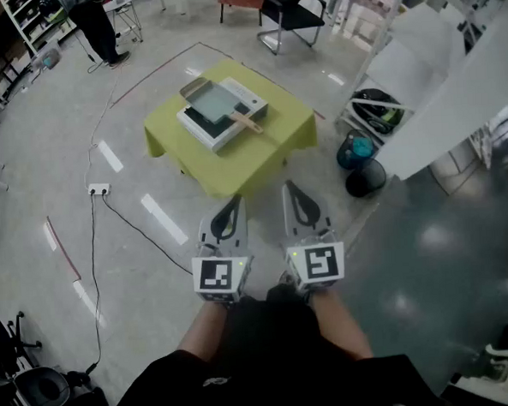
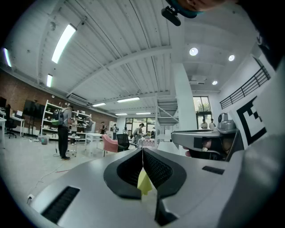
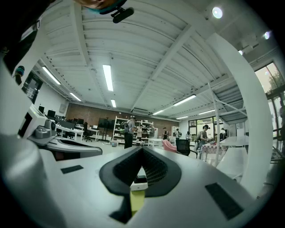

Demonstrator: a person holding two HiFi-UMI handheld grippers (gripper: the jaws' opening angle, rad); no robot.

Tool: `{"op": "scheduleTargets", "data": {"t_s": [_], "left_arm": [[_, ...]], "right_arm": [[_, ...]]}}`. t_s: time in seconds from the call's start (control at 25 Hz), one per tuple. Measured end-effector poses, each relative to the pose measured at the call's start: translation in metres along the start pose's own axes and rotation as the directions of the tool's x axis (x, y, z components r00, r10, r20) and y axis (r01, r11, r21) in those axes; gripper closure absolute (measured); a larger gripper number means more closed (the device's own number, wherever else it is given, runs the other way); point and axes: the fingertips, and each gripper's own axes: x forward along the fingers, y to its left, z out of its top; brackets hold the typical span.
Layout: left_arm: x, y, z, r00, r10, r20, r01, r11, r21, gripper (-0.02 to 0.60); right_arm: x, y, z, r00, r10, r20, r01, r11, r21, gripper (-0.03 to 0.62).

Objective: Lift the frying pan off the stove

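Note:
A square dark frying pan (image 1: 214, 106) with a wooden handle (image 1: 247, 121) rests on a white stove (image 1: 205, 132). The stove stands on a small table with a yellow-green cloth (image 1: 259, 150), some way ahead of me in the head view. Both grippers are held close to my body, side by side, pointing toward the table and well short of it. The left gripper (image 1: 237, 201) is shut with nothing in it, and so is the right gripper (image 1: 288, 187). In the left gripper view the jaws (image 2: 143, 149) meet, with a sliver of yellow cloth behind. The right gripper view shows its jaws (image 3: 142, 148) closed too.
A cable runs over the floor to a power strip (image 1: 99, 189) left of the table. A blue bin (image 1: 355, 149) and a black one (image 1: 366, 178) stand right of it beside a white partition (image 1: 437, 101). A person (image 1: 97, 27) and chairs (image 1: 289, 11) are at the back.

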Motion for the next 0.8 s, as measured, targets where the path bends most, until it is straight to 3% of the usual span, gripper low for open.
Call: {"op": "scheduleTargets", "data": {"t_s": [0.8], "left_arm": [[-0.017, 0.018, -0.004, 0.999, -0.029, -0.017, 0.03, 1.0, 0.009, 0.537]], "right_arm": [[-0.006, 0.015, -0.026, 0.998, -0.03, -0.054, 0.032, 0.999, 0.031, 0.579]]}}
